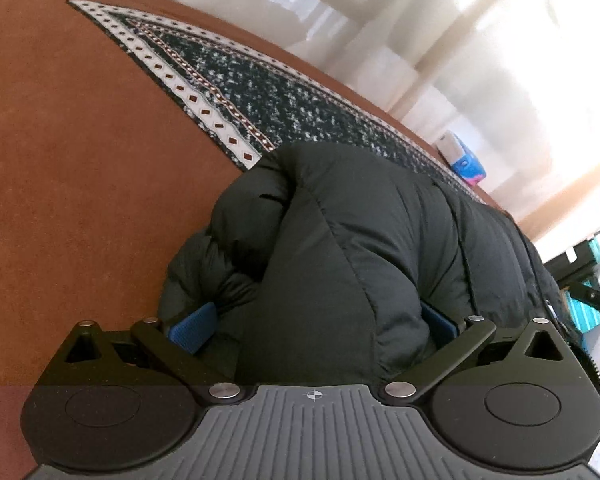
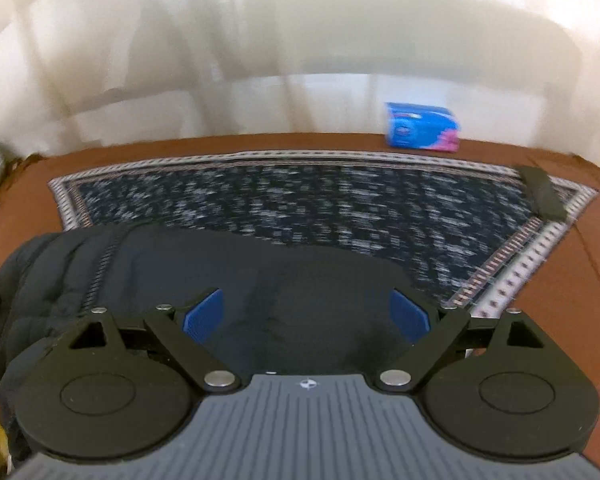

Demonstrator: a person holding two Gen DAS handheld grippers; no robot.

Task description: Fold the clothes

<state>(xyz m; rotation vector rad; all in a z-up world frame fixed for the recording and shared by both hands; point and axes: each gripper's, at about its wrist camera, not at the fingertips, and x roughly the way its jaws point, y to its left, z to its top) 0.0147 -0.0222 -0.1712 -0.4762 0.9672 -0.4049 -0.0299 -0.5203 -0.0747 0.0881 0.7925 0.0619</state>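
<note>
On the left, a bulky fold of the dark puffer jacket is seen bunched between the blue pads of the left gripper, whose fingers stand wide apart with the padded cloth filling the gap; whether the pads press on it firmly enough to count as a hold cannot be told, since most of the right-hand pad is buried in the fabric. The jacket is laid partly on a patterned mat spread over a brown surface, its quilted bulk heaped rather than flat. Further right, the right gripper is held with its fingers spread apart over a smoother, flatter stretch of the same jacket, nothing being pinched between them; this view is blurred. A blue packet is set at the far edge, and a small dark strip lies on the mat's right corner. A gathering or folding-over of one side appears to be in hand. For the next move, a secure pinch through thick, springy padding would be called for, with the flat part kept pinned.
</note>
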